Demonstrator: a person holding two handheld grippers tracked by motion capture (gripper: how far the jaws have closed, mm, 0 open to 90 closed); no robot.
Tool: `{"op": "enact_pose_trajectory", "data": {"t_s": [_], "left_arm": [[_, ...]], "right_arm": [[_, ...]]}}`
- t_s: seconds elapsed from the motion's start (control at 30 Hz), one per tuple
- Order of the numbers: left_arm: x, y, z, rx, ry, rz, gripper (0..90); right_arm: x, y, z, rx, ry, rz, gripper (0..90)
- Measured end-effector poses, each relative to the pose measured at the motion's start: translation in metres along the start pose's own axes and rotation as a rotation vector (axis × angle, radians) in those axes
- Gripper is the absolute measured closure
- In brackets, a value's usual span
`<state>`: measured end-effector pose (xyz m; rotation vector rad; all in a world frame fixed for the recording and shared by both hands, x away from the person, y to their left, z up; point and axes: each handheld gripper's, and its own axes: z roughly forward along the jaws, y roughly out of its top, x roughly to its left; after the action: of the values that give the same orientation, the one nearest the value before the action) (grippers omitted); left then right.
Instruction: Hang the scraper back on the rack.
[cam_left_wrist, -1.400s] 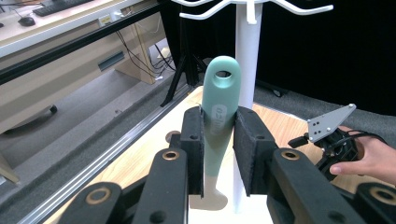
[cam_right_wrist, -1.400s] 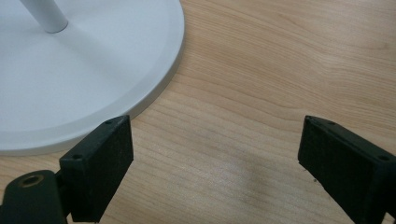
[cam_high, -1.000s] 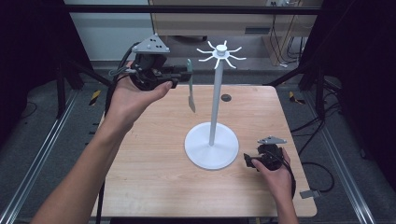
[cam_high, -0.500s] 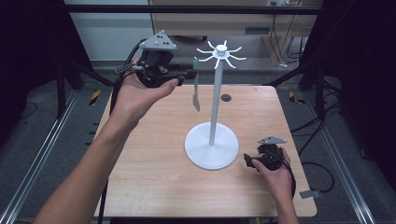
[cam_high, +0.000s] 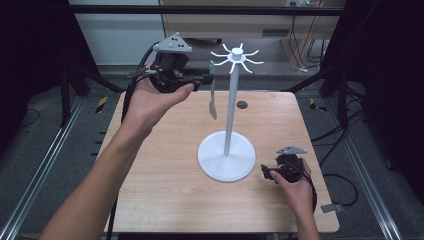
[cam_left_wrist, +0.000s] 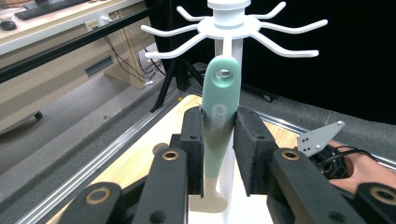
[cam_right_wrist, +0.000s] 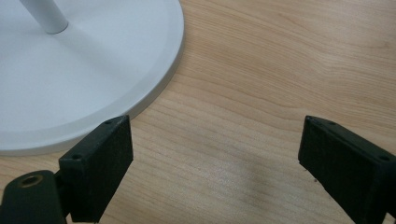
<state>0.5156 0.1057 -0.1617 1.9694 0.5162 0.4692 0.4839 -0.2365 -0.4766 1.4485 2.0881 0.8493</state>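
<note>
Right hand-held gripper (cam_high: 272, 172) low on wooden counter (cam_high: 165, 190), jaws wide, nothing between, just beside round base of white hook stand (cam_high: 228, 120). Left hand-held gripper (cam_high: 202, 76) raised, clamped on mint-green handled spatula with pale blade (cam_left_wrist: 218, 121). Long axis vertical, handle hole up near stand's radial hooks, blade down; blade tip cut off in left gripper view.

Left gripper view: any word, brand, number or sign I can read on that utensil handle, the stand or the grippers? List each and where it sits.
Green utensil handle: a pale embossed mark between the left gripper pads, too blurred to read.
White hook stand: no text.
Left gripper's grey plate: holes only, no text.
Right gripper, jaws open over the table: no text.
</note>
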Motion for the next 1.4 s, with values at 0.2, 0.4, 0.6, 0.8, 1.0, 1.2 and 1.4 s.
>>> {"op": "enact_pose_trajectory", "data": {"t_s": [0.2,0.4,0.6,0.8,1.0,1.2,1.4], "left_arm": [[-0.002,0.001,0.002,-0.005,-0.002,-0.001,74.1],[-0.001,0.001,0.008,0.003,-0.006,-0.006,74.1],[-0.002,0.000,0.013,0.005,-0.013,-0.009,74.1],[-0.003,0.000,0.018,0.002,-0.015,-0.011,74.1],[-0.002,-0.001,0.018,-0.005,-0.016,-0.012,74.0],[-0.002,-0.003,0.017,-0.018,-0.020,-0.014,73.8],[-0.002,-0.004,0.017,-0.026,-0.012,-0.010,73.3]], "right_arm": [[0.000,0.000,0.000,-0.001,0.002,-0.002,10.6],[0.000,0.000,0.000,0.001,0.000,-0.002,10.6],[-0.001,0.000,0.001,0.003,0.001,-0.003,10.6],[-0.001,0.000,0.001,0.002,0.001,-0.004,10.6],[-0.001,-0.001,0.001,0.004,0.001,0.001,10.5],[-0.001,-0.001,0.001,0.002,0.010,0.013,10.4],[-0.001,-0.001,0.001,0.000,0.010,0.009,10.4]]}}
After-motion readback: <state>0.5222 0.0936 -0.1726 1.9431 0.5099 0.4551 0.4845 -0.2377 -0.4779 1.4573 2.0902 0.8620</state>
